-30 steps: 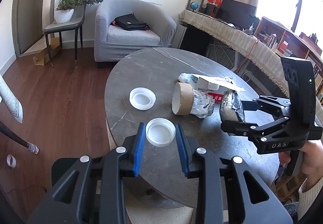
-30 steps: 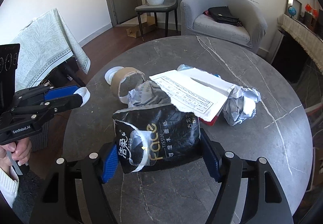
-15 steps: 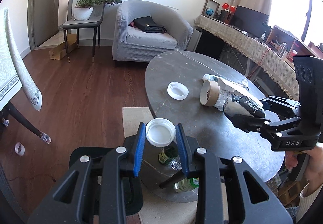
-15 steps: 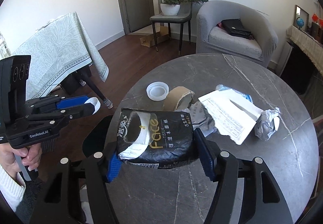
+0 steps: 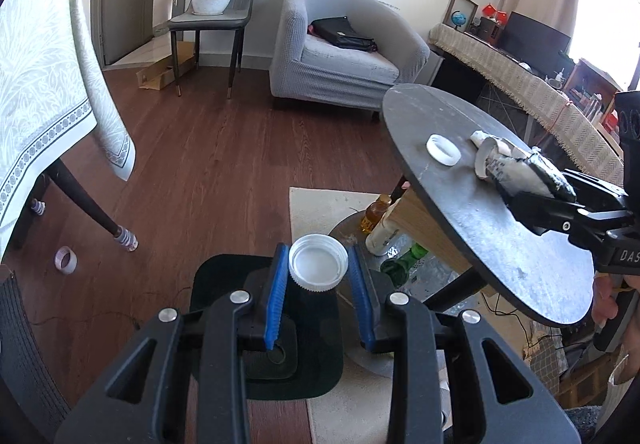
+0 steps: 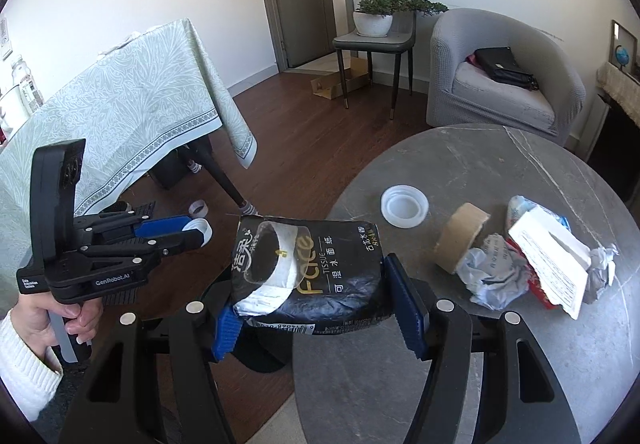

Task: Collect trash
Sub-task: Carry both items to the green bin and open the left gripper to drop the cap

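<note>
The left tool (image 5: 318, 270) is clamped on a white lid (image 5: 318, 262) above the dark bin (image 5: 280, 356) on the floor beside the counter (image 6: 500, 171), while the right tool (image 6: 320, 308) is clamped on a black tissue pack (image 6: 308, 272) at the counter's edge.

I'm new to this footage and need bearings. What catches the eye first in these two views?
The black tissue packet dominates the right wrist view, clamped in the right gripper at the near-left edge of the round grey table. In the left view, the left gripper grips a white lid over a dark green bin on the floor. More litter sits on the table: a second lid, a cardboard roll and crumpled paper.
</note>
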Demonstrator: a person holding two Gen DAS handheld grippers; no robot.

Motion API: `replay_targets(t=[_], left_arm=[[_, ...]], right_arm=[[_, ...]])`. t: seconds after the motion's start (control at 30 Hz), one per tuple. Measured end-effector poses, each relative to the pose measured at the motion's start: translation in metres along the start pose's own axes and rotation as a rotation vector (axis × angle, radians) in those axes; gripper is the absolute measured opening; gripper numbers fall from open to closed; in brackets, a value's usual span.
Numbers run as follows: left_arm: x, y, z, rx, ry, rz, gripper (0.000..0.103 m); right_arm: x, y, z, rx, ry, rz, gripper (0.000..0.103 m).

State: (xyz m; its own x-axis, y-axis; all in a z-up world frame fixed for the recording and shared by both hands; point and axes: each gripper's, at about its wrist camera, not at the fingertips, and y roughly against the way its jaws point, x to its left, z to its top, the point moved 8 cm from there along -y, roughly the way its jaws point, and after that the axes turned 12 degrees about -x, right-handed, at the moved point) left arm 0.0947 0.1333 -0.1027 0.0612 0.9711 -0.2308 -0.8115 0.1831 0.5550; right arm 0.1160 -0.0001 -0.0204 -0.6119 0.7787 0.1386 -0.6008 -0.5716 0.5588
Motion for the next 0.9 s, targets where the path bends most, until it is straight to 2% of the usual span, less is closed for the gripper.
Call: replay_targets(t=[0.33, 0.63, 0.9], left_arm=[[0.043, -0.009, -0.025, 0.093, 0.053, 0.051, 0.033], [0.066, -0.017, -0.062, 0.223, 0.052, 0.09, 0.033], [0.078, -0.021, -0.087, 0.306, 0.054, 0.098, 0.033]], right_arm=[[0.031, -0.026, 0.005, 0.02, 0.007, 0.049, 0.065], [0.055, -0.043, 0.006, 0.039, 0.017, 0.089, 0.065], [0.07, -0.063, 0.004, 0.073, 0.02, 0.108, 0.065]])
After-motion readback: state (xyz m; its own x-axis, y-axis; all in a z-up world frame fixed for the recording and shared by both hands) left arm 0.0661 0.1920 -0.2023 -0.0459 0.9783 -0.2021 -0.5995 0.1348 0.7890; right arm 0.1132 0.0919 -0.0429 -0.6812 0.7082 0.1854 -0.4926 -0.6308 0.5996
